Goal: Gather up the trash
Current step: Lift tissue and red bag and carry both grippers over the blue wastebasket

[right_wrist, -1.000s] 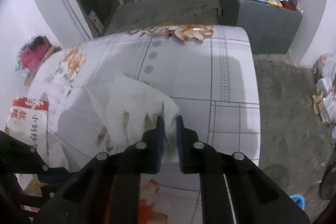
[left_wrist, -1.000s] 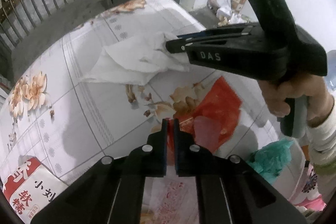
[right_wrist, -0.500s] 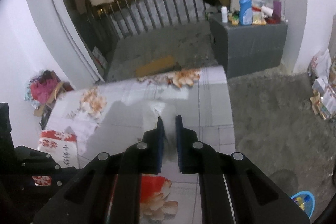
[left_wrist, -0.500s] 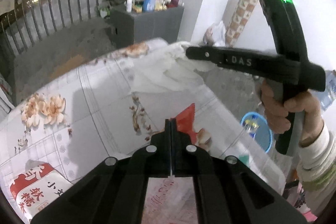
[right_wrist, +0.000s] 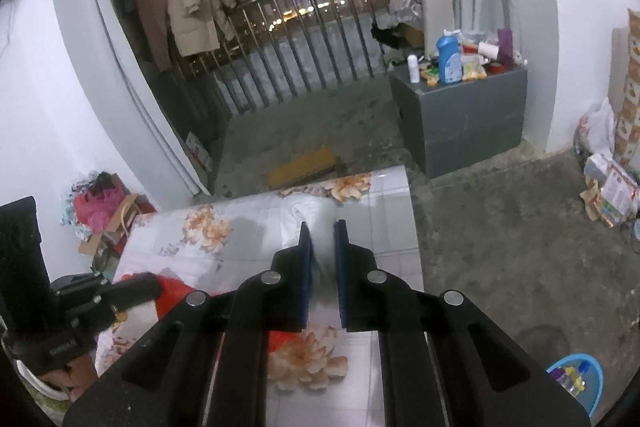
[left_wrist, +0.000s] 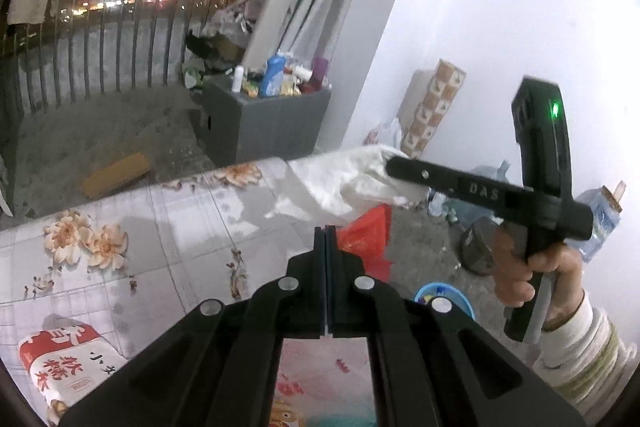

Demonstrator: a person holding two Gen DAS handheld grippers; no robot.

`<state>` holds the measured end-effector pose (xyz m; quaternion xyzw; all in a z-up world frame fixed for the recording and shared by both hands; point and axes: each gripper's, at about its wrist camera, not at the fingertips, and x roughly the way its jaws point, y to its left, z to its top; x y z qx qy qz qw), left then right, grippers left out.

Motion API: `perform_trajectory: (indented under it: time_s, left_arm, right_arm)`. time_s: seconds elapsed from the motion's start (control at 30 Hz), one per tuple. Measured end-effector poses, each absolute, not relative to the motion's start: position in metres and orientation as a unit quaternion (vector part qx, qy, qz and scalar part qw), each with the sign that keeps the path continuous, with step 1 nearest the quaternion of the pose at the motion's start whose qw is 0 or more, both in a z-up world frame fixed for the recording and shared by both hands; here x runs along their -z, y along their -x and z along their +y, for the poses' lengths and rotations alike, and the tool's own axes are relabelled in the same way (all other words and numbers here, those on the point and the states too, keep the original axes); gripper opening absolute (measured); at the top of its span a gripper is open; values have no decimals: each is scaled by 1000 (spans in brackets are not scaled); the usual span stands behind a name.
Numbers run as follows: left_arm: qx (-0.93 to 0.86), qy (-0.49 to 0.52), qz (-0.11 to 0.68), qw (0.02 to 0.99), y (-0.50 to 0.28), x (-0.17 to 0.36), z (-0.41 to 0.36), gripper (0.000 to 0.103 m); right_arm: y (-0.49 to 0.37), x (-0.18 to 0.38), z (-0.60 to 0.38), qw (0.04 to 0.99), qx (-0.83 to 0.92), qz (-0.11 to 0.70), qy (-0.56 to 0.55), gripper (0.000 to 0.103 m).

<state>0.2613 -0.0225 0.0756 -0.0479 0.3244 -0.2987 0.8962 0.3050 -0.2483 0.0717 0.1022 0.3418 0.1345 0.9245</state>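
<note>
Above the flowered worktop (left_wrist: 168, 227), the right tongs (left_wrist: 390, 163) pinch a crumpled white tissue (left_wrist: 340, 183), which hangs clear of the surface, while the left tongs (left_wrist: 325, 239) are pressed together on a red plastic wrapper (left_wrist: 366, 235). Down and right on the floor sits a blue basin (right_wrist: 576, 379), nearer the right hand (left_wrist: 524, 267), probably the drop point.

I am looking at a home balcony at night. Coats (right_wrist: 192, 7) hang by the railing (right_wrist: 304, 39); detergent bottle (right_wrist: 448, 59) far right.

Grey cabinet (right_wrist: 460, 123) with blue bottle (right_wrist: 447, 61); floral tablecloth (left_wrist: 160, 227).
</note>
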Motion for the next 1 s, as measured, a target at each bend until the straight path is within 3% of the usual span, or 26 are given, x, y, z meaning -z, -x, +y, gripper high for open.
perform_trajectory:
  time_s: [0.3,0.43,0.63,0.77,1.0]
  left_arm:
    - [292,32,231,927,-222,-127,1,0]
    - [260,55,320,909,-251,-105,9,0]
    - [285,57,202,935,-212,-158,23,0]
    - [234,97,337,907,-258,-101,37,0]
    - [263,92,295,914,-238,-117,30,0]
  right_arm:
    - [-285,-81,-254,930,-124,330,-105,9]
    - [-280,-78,-254,929,-124,330,-113,9]
    - [-272,-79,-259,931,-122,326,-112,9]
    - [-267,-75,-265,928,-123,326,-129,9]
    - [-253,-73,-282,927,-117,321,-153,9]
